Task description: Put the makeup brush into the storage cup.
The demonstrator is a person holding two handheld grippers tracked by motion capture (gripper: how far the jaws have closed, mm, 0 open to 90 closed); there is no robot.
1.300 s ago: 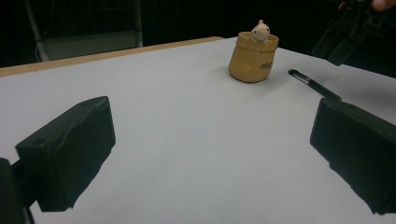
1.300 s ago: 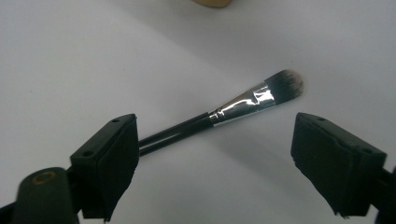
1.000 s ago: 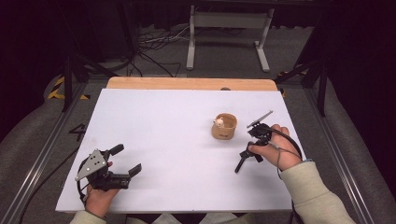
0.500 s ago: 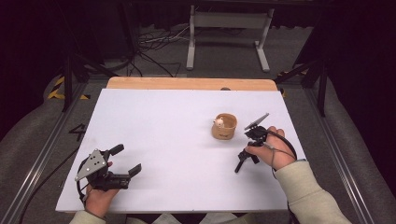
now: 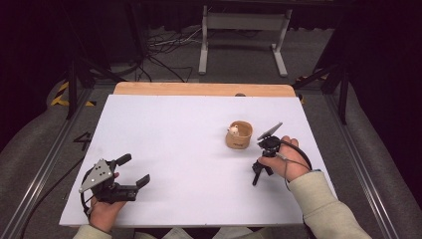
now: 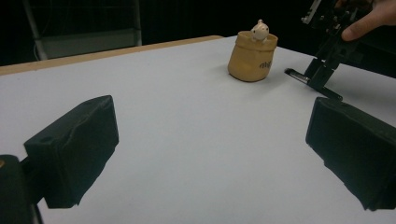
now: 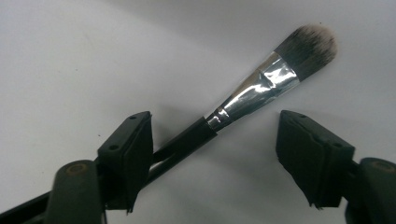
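A makeup brush (image 7: 261, 86) with a black handle, silver ferrule and dark, pale-tipped bristles lies on the white table (image 5: 179, 134). My right gripper (image 7: 215, 140) is open over it, and the handle runs close by the left jaw. In the high view my right gripper (image 5: 258, 172) points down at the table at the right, just right of a tan pouch (image 5: 239, 135) that holds a small white figurine (image 5: 232, 130). My left gripper (image 5: 134, 169) rests open and empty at the front left. From the left gripper view, the pouch (image 6: 252, 58) and the right gripper (image 6: 327, 70) stand far off.
A wooden strip (image 5: 199, 89) borders the table's far edge. Beyond it stand a metal frame (image 5: 244, 30) and loose cables (image 5: 164, 47) on the floor. Grey rails run along both sides of the table.
My right hand has shifted slightly left with its gripper tilted down at the table. The left gripper and the pouch have stayed put.
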